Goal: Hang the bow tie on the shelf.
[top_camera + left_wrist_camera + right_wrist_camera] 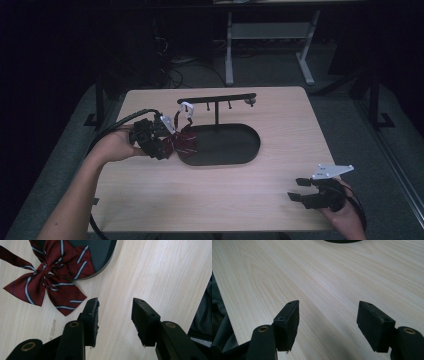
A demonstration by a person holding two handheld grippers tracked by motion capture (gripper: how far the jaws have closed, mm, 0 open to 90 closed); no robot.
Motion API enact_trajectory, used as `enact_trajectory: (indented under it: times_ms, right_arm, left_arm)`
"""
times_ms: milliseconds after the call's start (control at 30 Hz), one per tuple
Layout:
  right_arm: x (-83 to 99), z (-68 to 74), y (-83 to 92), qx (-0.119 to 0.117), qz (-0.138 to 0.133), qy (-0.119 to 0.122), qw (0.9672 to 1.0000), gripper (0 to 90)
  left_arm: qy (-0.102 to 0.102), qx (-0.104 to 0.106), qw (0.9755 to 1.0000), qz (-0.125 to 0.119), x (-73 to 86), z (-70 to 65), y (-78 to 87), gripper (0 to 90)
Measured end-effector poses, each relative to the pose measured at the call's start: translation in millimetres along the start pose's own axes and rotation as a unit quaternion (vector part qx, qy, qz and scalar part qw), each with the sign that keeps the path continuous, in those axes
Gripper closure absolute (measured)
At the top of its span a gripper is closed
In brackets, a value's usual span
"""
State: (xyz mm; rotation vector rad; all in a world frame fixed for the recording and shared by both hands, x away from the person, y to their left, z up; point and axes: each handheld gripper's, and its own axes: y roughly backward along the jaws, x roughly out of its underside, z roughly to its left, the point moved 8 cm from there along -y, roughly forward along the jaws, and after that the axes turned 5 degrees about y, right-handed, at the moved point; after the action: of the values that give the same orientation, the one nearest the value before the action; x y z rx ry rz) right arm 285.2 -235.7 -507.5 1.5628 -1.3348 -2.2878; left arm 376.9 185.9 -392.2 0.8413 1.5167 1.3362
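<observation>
I think this is a lab: I see a wooden table (215, 195), tangled cables (170, 70) and a desk frame (270, 45) behind.

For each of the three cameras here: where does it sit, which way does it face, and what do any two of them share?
High view: above the person's side, looking forward and down on the table; both forearms, left tongs, right tongs.
Left gripper view: on the left tongs, looking down at the bow tie; open jaws with nothing between.
Right gripper view: on the right tongs, looking low across bare wood; open jaws.
Shared: the bow tie and the stand's dark base show in the high and left gripper views.
</observation>
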Motion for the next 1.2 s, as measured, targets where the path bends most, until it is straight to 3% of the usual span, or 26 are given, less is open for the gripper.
enact_trajectory:
  times_ms: [1200]
  right_arm:
    - [1.6,-1.0,-1.3,0.003,0.002,-0.003,1.0000,34.0]
  left_arm:
    - [0.002,0.005,0.9997,-0.022,21.9,-22.1,-24.5,47.3]
